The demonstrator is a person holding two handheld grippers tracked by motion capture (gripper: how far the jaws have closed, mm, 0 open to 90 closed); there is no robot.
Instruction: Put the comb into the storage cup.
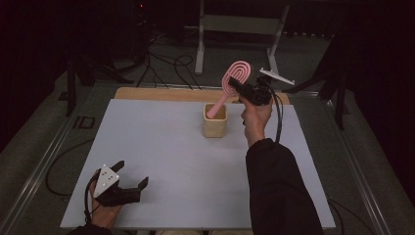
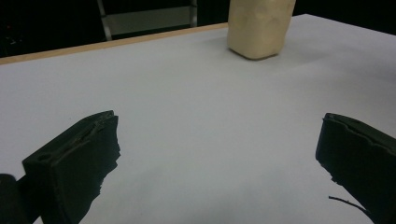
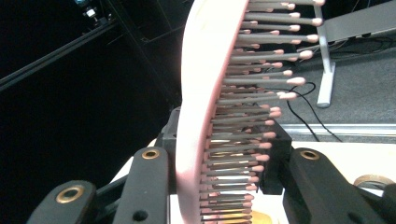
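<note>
The pink hairbrush (image 1: 230, 85) sits upper centre of the high view, slanting from its head at upper right down-left to its handle tip inside the beige cup (image 1: 215, 122). The right gripper (image 1: 235, 84) is clenched on the head. The right gripper view adds the brush's grey, pink-tipped bristles (image 3: 252, 116). The left gripper (image 1: 131, 175), lower left, rests released, jaws spread wide. No readable writing.
</note>
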